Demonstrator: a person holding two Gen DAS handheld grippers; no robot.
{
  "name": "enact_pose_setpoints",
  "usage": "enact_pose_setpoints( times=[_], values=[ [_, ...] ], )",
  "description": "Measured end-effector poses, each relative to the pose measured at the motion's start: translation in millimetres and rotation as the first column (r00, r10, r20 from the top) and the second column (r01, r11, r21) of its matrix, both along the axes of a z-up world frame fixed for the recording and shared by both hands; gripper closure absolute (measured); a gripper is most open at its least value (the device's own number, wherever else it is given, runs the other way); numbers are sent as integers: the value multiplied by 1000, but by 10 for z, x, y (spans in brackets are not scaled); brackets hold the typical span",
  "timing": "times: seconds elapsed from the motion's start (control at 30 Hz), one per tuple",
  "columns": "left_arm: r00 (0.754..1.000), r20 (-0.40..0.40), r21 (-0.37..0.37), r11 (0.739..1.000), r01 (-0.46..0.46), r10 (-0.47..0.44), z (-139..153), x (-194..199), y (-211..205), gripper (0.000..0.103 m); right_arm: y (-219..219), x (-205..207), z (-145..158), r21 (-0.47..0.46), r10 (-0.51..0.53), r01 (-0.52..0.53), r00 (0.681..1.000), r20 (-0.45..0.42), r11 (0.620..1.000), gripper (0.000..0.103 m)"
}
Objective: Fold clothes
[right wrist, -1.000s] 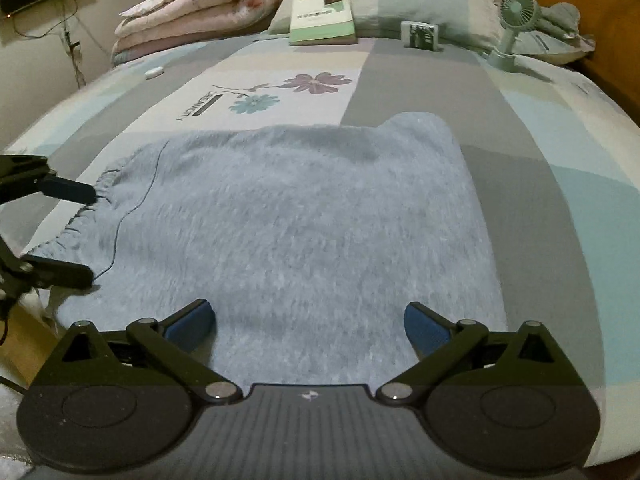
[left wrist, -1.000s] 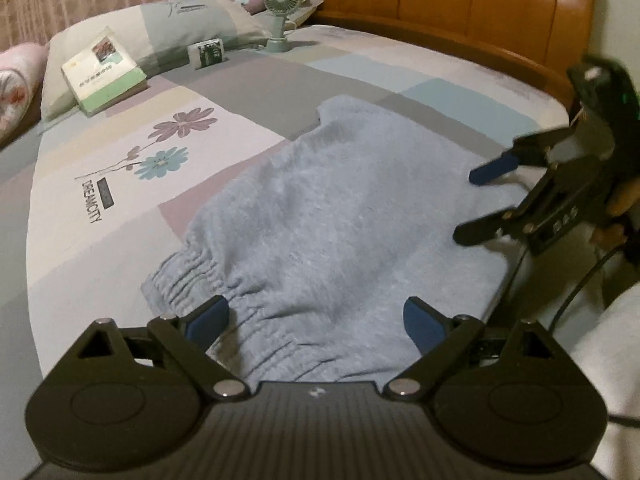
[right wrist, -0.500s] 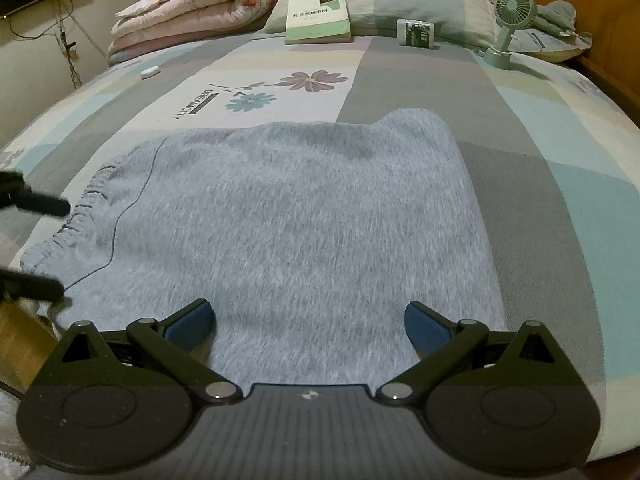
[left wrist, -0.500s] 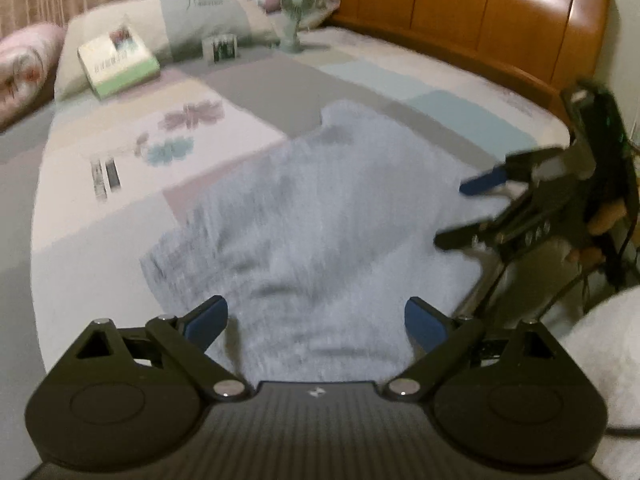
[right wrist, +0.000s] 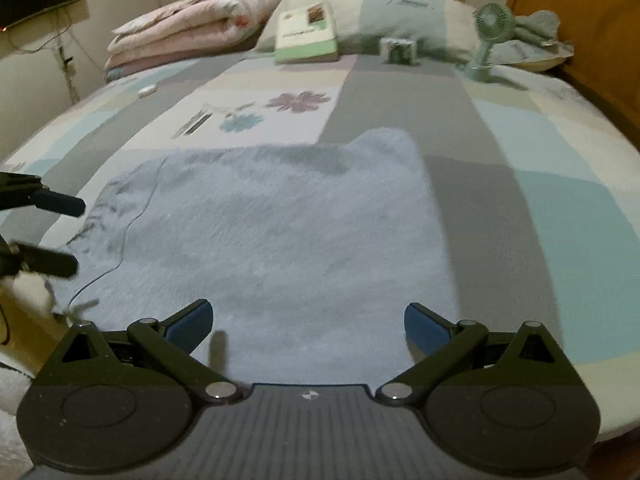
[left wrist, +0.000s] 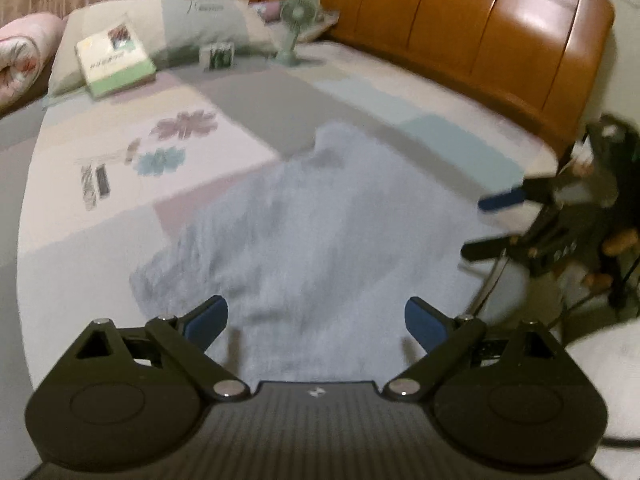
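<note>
Nearest in each wrist view are the gripper's own two blue-padded fingers, spread wide with nothing between them: the left gripper (left wrist: 316, 318) hangs over the gathered, elastic end of the garment, and the right gripper (right wrist: 308, 320) hangs over its near long edge. The pale blue-grey fleece shorts (right wrist: 276, 232) lie flat on the bedspread (right wrist: 540, 200), close to the near edge of the bed. Seen from the right wrist, their long axis runs left to right, the ruched waistband at the left, beside the left gripper's fingers, and a squared corner jutting away at the far right; a thin dark cord (right wrist: 132, 232) curves across the cloth near the waistband. From the left wrist the same garment (left wrist: 320, 240) stretches away lengthwise from the camera, much blurred, with the right gripper (left wrist: 492, 224) at its right edge, jaws parted and a person's fingers behind the handle. Beyond the shorts the patchwork bedspread shows printed flowers (right wrist: 298, 102) and bare grey and teal panels; nothing lies on the cloth itself. Farther off, against the pillow (right wrist: 400, 16), stand a green-and-white book (right wrist: 306, 34), a small box (right wrist: 400, 51) and a green handheld fan (right wrist: 486, 36). A folded pink quilt (right wrist: 188, 36) is stacked at the far left, and the wooden headboard (left wrist: 460, 32) rises at the right.
</note>
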State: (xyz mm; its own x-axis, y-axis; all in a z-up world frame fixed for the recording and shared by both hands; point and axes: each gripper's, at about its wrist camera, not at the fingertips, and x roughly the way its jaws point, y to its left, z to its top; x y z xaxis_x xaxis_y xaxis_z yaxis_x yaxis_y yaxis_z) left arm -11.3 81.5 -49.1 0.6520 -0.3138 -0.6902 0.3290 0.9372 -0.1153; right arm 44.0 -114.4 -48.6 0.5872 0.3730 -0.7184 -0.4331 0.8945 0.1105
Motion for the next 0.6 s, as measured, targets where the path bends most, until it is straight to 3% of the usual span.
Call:
enact_pose_setpoints(
  times=[0.1, 0.23, 0.4, 0.5, 0.6],
  values=[
    [1000, 3, 8, 1000, -2, 2, -30, 112, -77, 8, -102, 90, -99, 14, -49, 49, 997, -53, 999, 0],
    [993, -111, -7, 999, -44, 43, -237, 183, -48, 8, -192, 49, -190, 59, -74, 77, 996, -58, 995, 0],
    [991, -101, -75, 992, -99, 91, -74, 62, 123, 8, -231, 44, -94, 94, -78, 85, 993, -83, 992, 0],
    [979, -118, -110, 978, -179, 166, 6, 29, 317, 8, -249, 73, -42, 132, -80, 93, 992, -100, 987, 0],
    [947, -197, -165, 944, -287, 253, -32, 16, 557, 8, -263, 105, 0, 183, -82, 102, 990, -115, 978, 0]
  ],
)
